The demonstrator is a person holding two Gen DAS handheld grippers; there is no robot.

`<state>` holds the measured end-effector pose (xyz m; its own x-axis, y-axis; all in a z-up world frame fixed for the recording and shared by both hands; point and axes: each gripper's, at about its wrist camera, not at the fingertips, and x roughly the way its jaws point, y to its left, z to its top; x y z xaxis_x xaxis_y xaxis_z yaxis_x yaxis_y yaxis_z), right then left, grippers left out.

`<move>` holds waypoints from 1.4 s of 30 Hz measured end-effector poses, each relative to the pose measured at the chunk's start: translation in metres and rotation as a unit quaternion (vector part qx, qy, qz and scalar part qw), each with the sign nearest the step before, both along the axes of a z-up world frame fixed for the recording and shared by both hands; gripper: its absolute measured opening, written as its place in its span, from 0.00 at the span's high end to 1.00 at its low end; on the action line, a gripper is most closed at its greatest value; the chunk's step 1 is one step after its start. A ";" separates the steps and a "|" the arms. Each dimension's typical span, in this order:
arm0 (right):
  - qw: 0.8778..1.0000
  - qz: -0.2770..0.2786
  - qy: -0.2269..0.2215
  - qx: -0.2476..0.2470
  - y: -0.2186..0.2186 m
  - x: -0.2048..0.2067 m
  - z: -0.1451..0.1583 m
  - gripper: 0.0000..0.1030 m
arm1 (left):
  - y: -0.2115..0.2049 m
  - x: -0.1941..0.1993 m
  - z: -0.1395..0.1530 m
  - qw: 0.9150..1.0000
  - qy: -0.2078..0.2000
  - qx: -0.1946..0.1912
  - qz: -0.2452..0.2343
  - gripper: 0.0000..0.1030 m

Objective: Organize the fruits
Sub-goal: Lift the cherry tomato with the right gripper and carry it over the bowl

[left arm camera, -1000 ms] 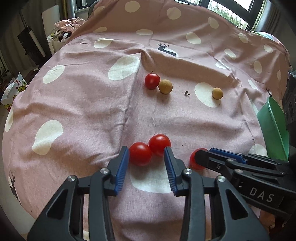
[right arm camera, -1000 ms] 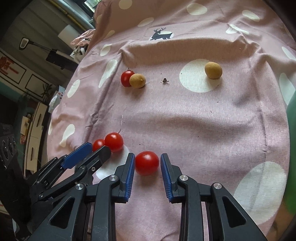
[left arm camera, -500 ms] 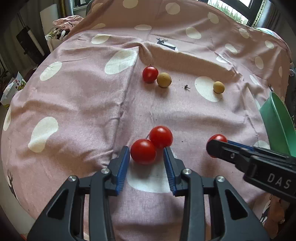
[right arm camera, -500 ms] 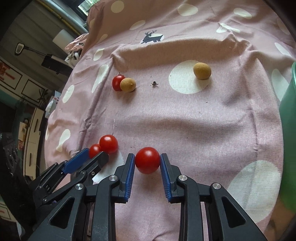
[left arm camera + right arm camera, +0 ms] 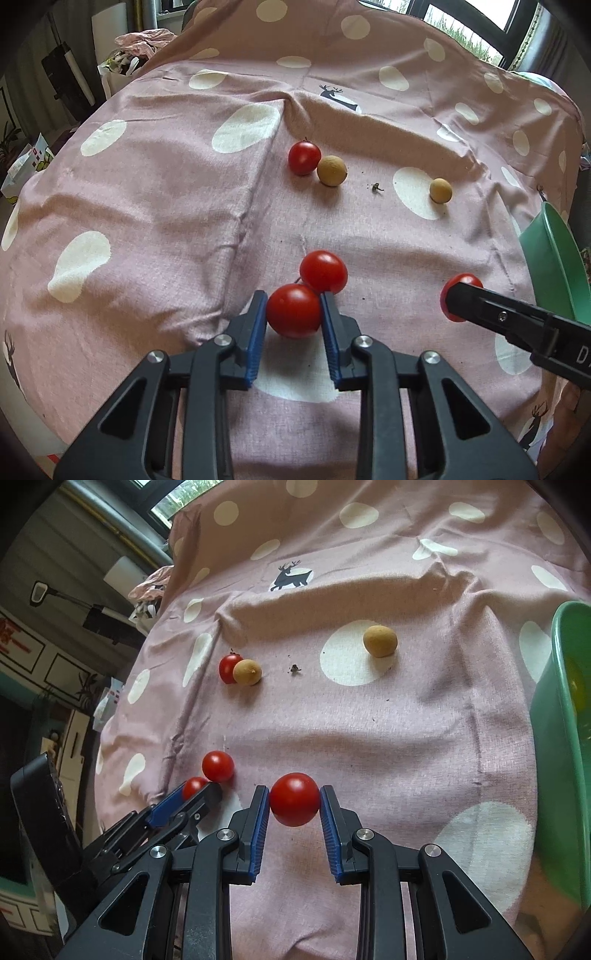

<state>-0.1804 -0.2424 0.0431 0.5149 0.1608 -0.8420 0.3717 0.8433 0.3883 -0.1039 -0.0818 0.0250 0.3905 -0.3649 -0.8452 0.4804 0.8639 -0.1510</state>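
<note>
Both grippers grasping tomatoes; sorting barely begun
Left gripper (image 5: 293, 314) jaws clenched on near tomato (image 5: 293, 311); right gripper (image 5: 294, 803) jaws grip another tomato (image 5: 294, 804); two tomatoes, two tan fruits remain on the bed (image 5: 147, 184); green bowl (image 5: 557, 738) at right edge.

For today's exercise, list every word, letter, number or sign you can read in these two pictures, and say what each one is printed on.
"D": white letter on the side of the right gripper, cut off by the picture's edge.
Red marks on a framed wall sign: too blurred to read.
The cloth carries deer figures and dots, no words.

Black gripper (image 5: 294, 308), blue ribbed pads (image 5: 256, 328), silver screws.
</note>
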 end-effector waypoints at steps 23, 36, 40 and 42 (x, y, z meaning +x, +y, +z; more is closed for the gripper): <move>0.981 -0.100 -0.143 -0.087 -0.040 -0.079 0.095 0.71 | -0.040 -0.076 0.100 0.984 -0.129 -0.100 -0.075 0.73; 0.954 -0.226 -0.162 -0.113 -0.095 -0.140 0.112 0.71 | -0.114 -0.126 0.120 0.962 -0.112 -0.159 -0.189 0.73; 0.949 -0.254 -0.153 -0.111 -0.110 -0.152 0.108 0.71 | -0.135 -0.135 0.119 0.957 -0.092 -0.168 -0.218 0.73; 0.946 -0.268 -0.142 -0.119 -0.117 -0.156 0.105 0.71 | -0.144 -0.137 0.117 0.955 -0.077 -0.170 -0.230 0.73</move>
